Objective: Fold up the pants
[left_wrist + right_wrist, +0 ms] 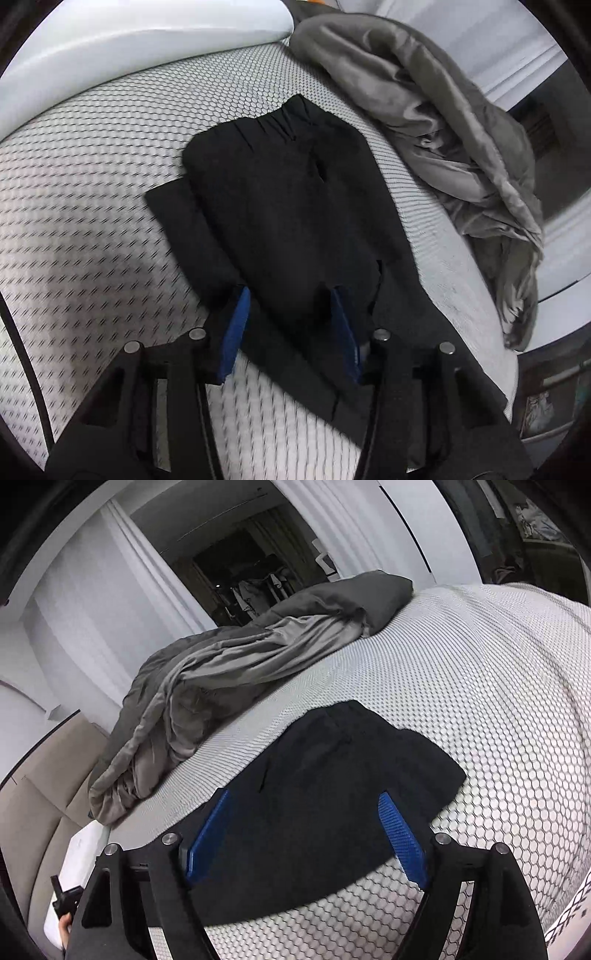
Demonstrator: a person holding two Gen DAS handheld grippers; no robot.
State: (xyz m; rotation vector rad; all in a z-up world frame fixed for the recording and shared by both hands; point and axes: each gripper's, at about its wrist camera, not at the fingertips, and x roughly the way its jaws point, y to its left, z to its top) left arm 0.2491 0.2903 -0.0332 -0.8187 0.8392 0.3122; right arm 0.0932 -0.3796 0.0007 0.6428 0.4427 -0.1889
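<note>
- A crumpled grey blanket (pixel 443 122) lay heaped along the far edge of the bed (pixel 92 221), close beside the black pants (pixel 280 206) but with a strip of bare cover between them; in the right wrist view it ran from the bed's corner down over the side.
- A white pillow (pixel 122 40) sat at the bed's head, well apart from the pants, and nothing lay across the pants themselves.
- Beyond the bed, white curtains (pixel 122 602) and a dark doorway stood in the background; a pale slab showed low at the left of the right wrist view, too unclear to name.
- The bed cover was white with a raised honeycomb of small hexagons, taut and smooth.
- The pants were matt, dark cloth, folded into a flat layered stack, with a gathered waistband at the far end and a lower layer sticking out to the side.
- The blanket looked soft and faintly shiny, dark on one face and lighter on the other.
- The left gripper (pixel 291 321), black with blue ribbed pads, was partly parted; a fold of the pants' near edge lay between its pads, though I cannot tell whether they pinched it.
- The right gripper (pixel 306 830) was spread wide and released, its pads straddling the near part of the pants without pressing.
</note>
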